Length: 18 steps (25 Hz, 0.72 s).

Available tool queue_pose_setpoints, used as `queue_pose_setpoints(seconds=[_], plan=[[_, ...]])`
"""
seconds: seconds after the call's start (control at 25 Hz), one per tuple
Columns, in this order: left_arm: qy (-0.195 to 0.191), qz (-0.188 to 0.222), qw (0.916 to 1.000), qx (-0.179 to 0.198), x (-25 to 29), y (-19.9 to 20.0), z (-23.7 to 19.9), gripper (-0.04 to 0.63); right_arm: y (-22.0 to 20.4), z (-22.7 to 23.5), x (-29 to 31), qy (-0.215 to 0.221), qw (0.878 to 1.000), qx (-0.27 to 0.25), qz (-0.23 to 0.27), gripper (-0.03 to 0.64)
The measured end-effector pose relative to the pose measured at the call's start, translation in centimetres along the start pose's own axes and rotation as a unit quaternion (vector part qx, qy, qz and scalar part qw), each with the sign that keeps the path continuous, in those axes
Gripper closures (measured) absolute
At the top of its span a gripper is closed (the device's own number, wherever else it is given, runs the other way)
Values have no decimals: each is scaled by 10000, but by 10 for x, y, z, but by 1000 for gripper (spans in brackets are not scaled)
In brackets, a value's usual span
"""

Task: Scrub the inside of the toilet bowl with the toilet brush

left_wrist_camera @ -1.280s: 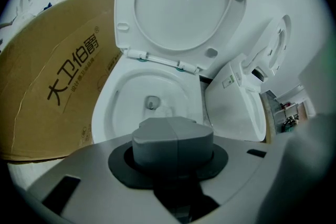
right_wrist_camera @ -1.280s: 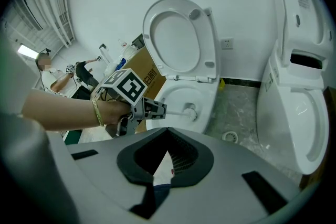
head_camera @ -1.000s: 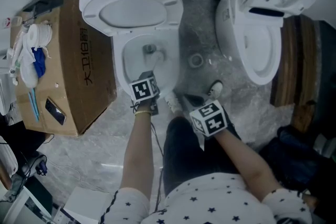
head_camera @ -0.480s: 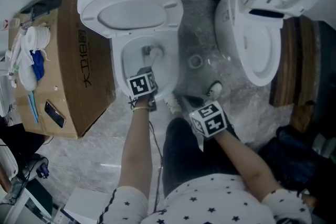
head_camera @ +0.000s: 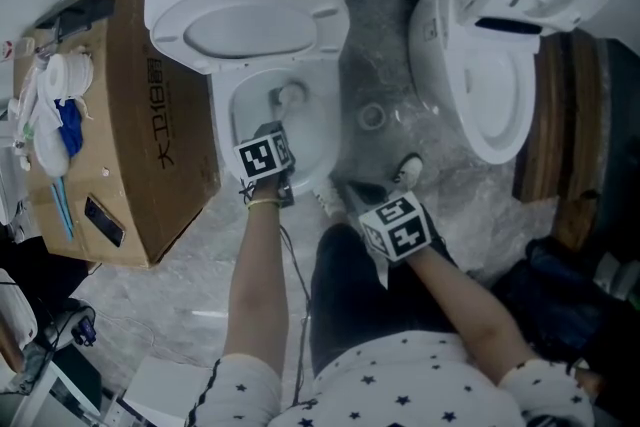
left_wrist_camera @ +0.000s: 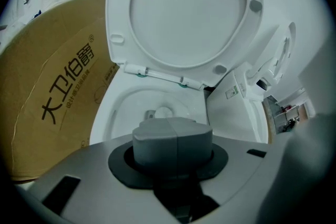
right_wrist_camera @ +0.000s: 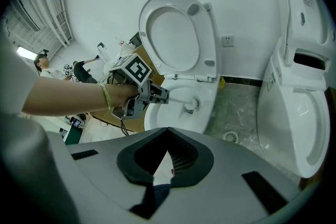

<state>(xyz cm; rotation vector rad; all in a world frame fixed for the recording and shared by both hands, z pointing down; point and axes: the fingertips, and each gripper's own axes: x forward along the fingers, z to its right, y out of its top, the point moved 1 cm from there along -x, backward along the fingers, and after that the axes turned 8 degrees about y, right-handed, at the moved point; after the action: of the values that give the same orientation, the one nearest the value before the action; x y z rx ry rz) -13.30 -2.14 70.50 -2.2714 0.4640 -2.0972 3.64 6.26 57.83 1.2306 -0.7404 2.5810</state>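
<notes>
Left gripper (head_camera: 270, 143) hovering over the open toilet bowl (head_camera: 226, 120) at upper centre, jaws clenching the handle of the toilet brush (head_camera: 290, 96), its head sitting low inside the bowl, right gripper (head_camera: 362, 197) hanging at centre, jaws released and holding nothing, cardboard box (head_camera: 150, 115) standing at left.

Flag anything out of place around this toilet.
A second toilet stands at the right, seemingly turned askew to the left toilet bowl; a cluttered cardboard box sits close on its left.
</notes>
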Motion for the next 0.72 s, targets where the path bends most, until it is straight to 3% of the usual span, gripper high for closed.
queue_pose_setpoints(seconds=[0.72], plan=[[227,172,9992,-279,-9,9,-37,448,2,-5,4,37,10000,-86,-17,611]])
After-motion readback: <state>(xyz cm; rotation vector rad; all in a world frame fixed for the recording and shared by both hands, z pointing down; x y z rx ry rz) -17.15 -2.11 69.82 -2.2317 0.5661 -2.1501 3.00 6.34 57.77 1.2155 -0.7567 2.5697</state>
